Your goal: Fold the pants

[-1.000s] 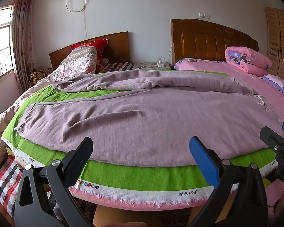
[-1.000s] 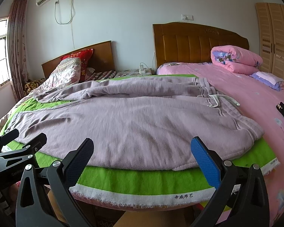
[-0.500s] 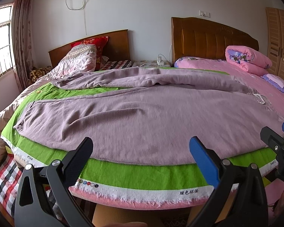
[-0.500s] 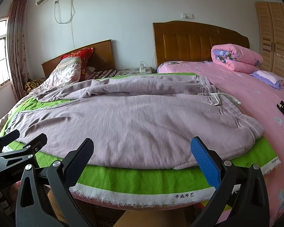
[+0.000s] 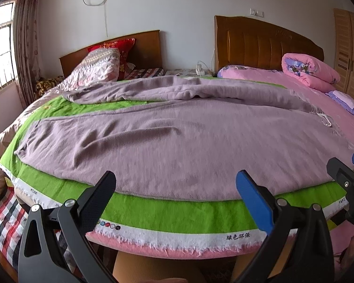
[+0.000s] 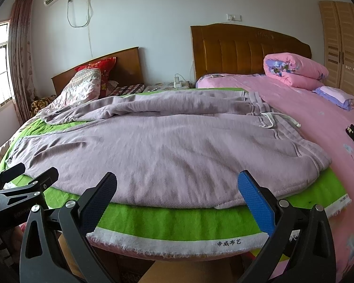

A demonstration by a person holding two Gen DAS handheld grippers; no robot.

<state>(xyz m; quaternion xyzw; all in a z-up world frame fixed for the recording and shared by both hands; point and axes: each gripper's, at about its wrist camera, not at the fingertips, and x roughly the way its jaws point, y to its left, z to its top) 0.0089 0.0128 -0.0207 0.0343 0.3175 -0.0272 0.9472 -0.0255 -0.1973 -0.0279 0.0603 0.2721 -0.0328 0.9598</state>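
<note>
Lilac pants [image 5: 191, 141] lie spread across a green cloth [image 5: 177, 212] on the bed, waistband and drawstring [image 6: 269, 120] toward the right. The left gripper [image 5: 175, 188] and right gripper [image 6: 177, 188] hover at the near edge, fingers spread wide, holding nothing. The far pant leg is bunched, its end hard to make out.

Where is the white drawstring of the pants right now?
The white drawstring lies at the waistband on the right side of the purple pants, next to the pink bedsheet.
</note>
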